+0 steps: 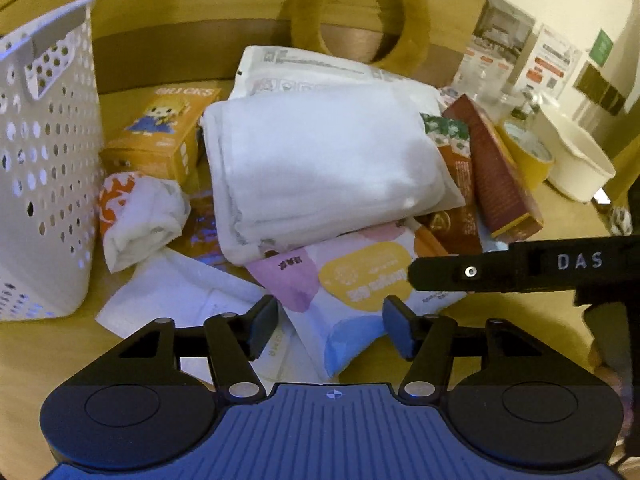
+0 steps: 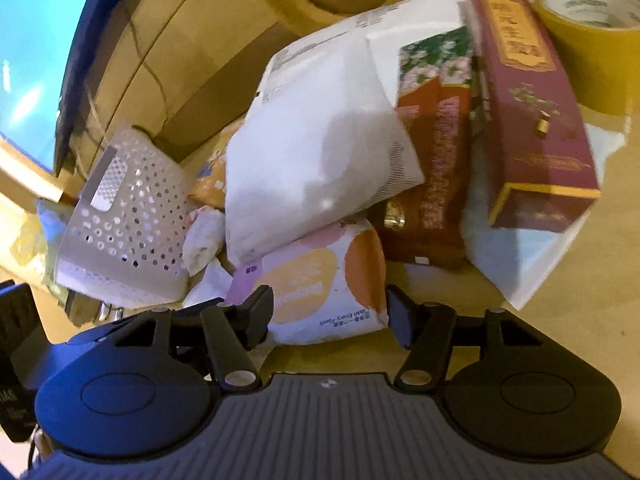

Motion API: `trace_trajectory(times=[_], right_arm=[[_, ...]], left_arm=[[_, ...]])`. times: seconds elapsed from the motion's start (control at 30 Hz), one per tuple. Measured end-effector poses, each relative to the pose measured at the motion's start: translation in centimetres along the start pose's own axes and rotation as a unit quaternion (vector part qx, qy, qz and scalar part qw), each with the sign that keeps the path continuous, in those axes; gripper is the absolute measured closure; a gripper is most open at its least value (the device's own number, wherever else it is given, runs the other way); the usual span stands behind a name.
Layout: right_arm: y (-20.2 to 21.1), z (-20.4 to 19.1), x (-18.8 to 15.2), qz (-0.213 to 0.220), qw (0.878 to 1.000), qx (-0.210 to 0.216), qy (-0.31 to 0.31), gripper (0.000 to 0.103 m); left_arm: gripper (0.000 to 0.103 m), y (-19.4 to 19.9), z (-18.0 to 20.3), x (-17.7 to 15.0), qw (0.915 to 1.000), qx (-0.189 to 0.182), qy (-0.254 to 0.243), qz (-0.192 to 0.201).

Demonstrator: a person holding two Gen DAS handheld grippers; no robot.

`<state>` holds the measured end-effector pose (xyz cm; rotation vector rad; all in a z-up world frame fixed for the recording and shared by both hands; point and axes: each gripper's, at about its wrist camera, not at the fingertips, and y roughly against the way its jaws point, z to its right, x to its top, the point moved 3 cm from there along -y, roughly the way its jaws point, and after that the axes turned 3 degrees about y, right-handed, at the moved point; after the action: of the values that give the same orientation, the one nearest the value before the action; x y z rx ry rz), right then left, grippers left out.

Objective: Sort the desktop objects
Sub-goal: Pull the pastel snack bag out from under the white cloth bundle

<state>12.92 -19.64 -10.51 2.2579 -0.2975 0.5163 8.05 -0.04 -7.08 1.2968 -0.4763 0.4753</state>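
In the left wrist view, the left gripper (image 1: 331, 328) is hanging over a heap of things on a wooden desk (image 1: 52, 356), its fingers standing apart with nothing pressed between them; a pastel wipes packet (image 1: 352, 280) is lying just beyond the tips. A folded white cloth (image 1: 320, 160) is resting on top of the heap, partly over the packet, with a white plastic bag (image 1: 320, 68) behind it. A perforated white basket (image 1: 44, 160) is standing upright at the left, an orange toy box (image 1: 164, 132) and a crumpled orange-and-white wrapper (image 1: 136, 216) lying beside it. A dark red box (image 1: 500, 172) is leaning at the right of the cloth, a yellow tape roll (image 1: 528, 156) and a white bowl (image 1: 576, 156) beyond it. The right gripper (image 1: 520, 268) is reaching in from the right edge. In the right wrist view, the right gripper (image 2: 329, 322) is sitting with fingers apart and clamping nothing, the near edge of the wipes packet (image 2: 316, 284) lying just between and ahead of the tips. The cloth (image 2: 312, 160) is lying above the packet, the dark red box (image 2: 532, 108) and tape roll (image 2: 588, 28) at the right, the basket (image 2: 128, 224) at the left
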Motion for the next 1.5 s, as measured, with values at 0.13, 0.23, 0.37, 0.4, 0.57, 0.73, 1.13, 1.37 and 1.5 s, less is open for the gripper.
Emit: trace_trajectory(times=[0.13, 0.23, 0.37, 0.4, 0.57, 0.73, 1.13, 1.37, 1.5], right_arm=[[-0.6, -0.5, 0.3, -0.003, 1.000, 0.004, 0.015, 0.038], [-0.7, -0.6, 0.7, -0.009, 1.000, -0.004, 0.023, 0.048], [-0.8, 0.1, 0.7, -0.009, 0.999, -0.017, 0.026, 0.081], [-0.8, 0.3, 0.6, -0.009, 0.999, -0.019, 0.028, 0.081], [-0.7, -0.8, 0.2, -0.004, 0.997, -0.038, 0.065, 0.088], [0.6, -1.5, -0.3, 0.004, 0.995, -0.042, 0.088, 0.090], [3.9, -3.9, -0.8, 0.022, 0.994, -0.029, 0.106, 0.090], [5.6, -6.7, 0.9, 0.061, 0.988, -0.028, 0.140, 0.090], [6.4, -8.8, 2.6, 0.086, 0.983, -0.019, 0.162, 0.090]], left_arm=[[0.051, -0.7, 0.0, 0.3, 0.9996, -0.013, 0.023, -0.007], [0.057, -0.9, -0.2, 0.1, 0.9993, -0.003, 0.036, -0.009], [0.079, -0.8, -1.4, -0.2, 0.9980, 0.002, 0.061, -0.016], [0.083, -0.9, -1.6, -0.2, 0.9976, 0.004, 0.067, -0.018], [0.098, -0.9, -1.0, 0.2, 0.9975, 0.028, 0.064, -0.005], [0.101, 0.7, -0.6, 0.4, 0.9980, 0.027, 0.055, 0.015], [0.101, 4.9, 1.5, 0.8, 0.9978, 0.039, 0.018, 0.050], [0.101, 7.8, 1.9, 3.0, 0.9942, 0.052, 0.009, 0.094], [0.101, 9.9, 1.3, 4.7, 0.9902, 0.061, 0.003, 0.126]])
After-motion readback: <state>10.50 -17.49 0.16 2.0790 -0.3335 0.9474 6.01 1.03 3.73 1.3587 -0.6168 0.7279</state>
